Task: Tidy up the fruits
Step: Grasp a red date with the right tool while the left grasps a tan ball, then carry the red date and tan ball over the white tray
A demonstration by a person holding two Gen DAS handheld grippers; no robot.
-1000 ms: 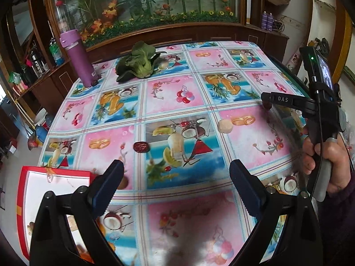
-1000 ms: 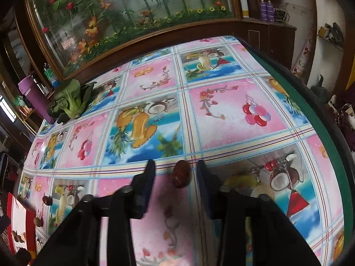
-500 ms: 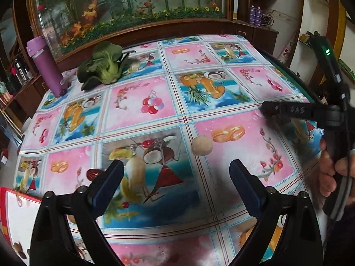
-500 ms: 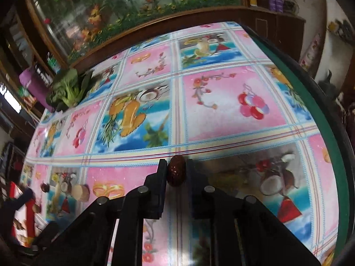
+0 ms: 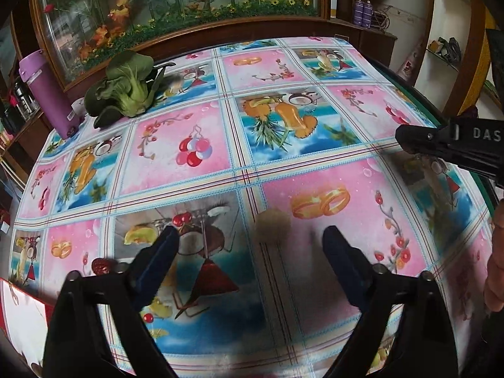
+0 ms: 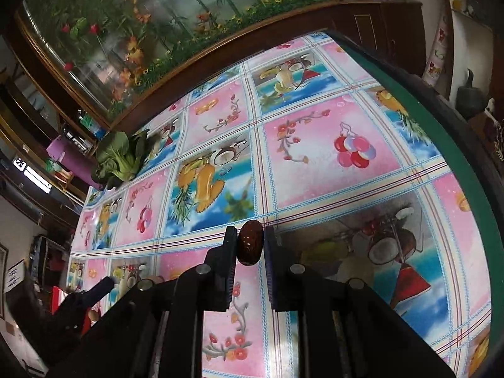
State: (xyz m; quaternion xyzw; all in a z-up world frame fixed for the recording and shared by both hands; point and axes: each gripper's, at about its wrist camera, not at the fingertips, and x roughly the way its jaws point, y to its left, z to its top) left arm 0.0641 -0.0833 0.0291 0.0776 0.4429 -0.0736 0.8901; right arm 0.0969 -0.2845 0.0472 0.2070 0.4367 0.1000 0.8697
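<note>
You face a table (image 5: 409, 88) under a pink-and-blue fruit-print cloth (image 5: 195, 132). At its far edge, a wood-framed glass case (image 5: 176, 3) holds artificial flowers. To the right, white walls carry shelves (image 5: 444, 53).

Blurred round fruit (image 5: 272, 225), box (image 5: 19, 315) cropped

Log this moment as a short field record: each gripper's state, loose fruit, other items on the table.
right gripper: shut on a red date, lifted off the tablecloth
left gripper: open, empty, aimed at a round tan fruit
loose fruit: second red date at left gripper's left
other items: bok choy, purple bottle, red-edged box
</note>
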